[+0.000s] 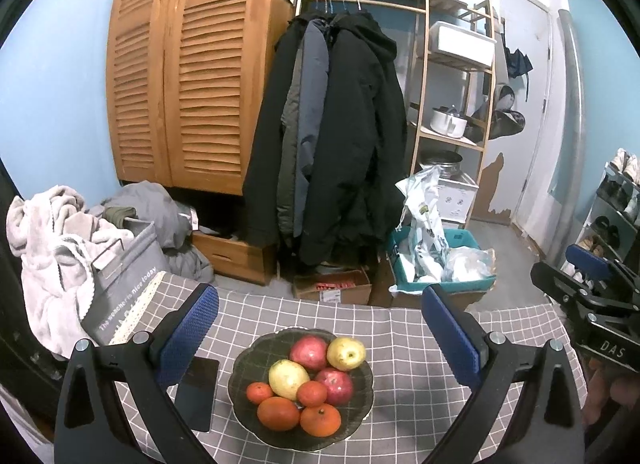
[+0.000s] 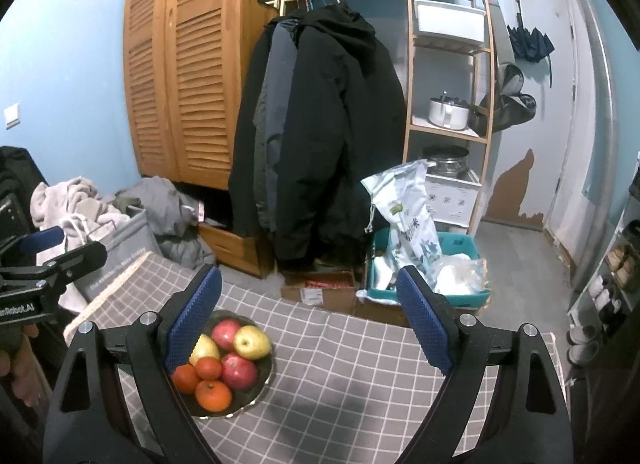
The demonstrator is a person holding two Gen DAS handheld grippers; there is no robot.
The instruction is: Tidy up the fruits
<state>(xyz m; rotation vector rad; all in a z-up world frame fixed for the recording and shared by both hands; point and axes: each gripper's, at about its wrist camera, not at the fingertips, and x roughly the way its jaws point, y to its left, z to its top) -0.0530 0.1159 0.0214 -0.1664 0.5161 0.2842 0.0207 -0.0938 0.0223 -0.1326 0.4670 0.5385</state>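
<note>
Left wrist: both grippers, left gripper (image 1: 320, 328) and right gripper (image 2: 310, 312), spread wide and empty over bowl (image 1: 244, 360); drop straight onto top yellow apple (image 1: 346, 353), avoid nudging neighbours.

Grey white-checked tablecloth (image 1: 420, 344), dark bowl (image 1: 360, 404), red apples (image 1: 309, 352), orange tangerines (image 1: 279, 413)

Fruits (image 1: 304, 384) in bowl (image 1: 356, 420) on table (image 1: 420, 344); phone (image 1: 198, 396) left.

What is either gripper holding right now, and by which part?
Nothing. The left gripper and right gripper are both open and empty above the table; all the fruit sits in the bowl.
</note>
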